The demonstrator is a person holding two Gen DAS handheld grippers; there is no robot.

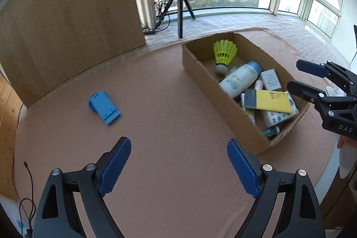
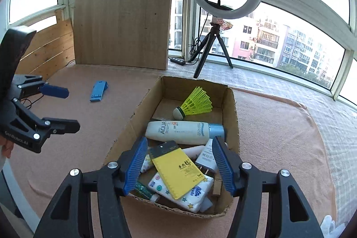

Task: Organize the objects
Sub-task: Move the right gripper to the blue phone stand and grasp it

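My two grippers are showing black frames, and their fingers (image 1: 116, 167) are wearing ribbed blue pads. A blue stand (image 1: 103, 107) is lying on the pinkish-tan cloth (image 1: 156, 104). The brown cardboard box (image 2: 133, 126) is holding a neon-yellow shuttlecock (image 2: 196, 104) with a white cork, a white bottle (image 2: 178, 132) with a pale blue cap, a yellow card (image 2: 178, 173) with a dark grey top, and a white pack (image 2: 196, 195) dotted with coloured stars and circles.
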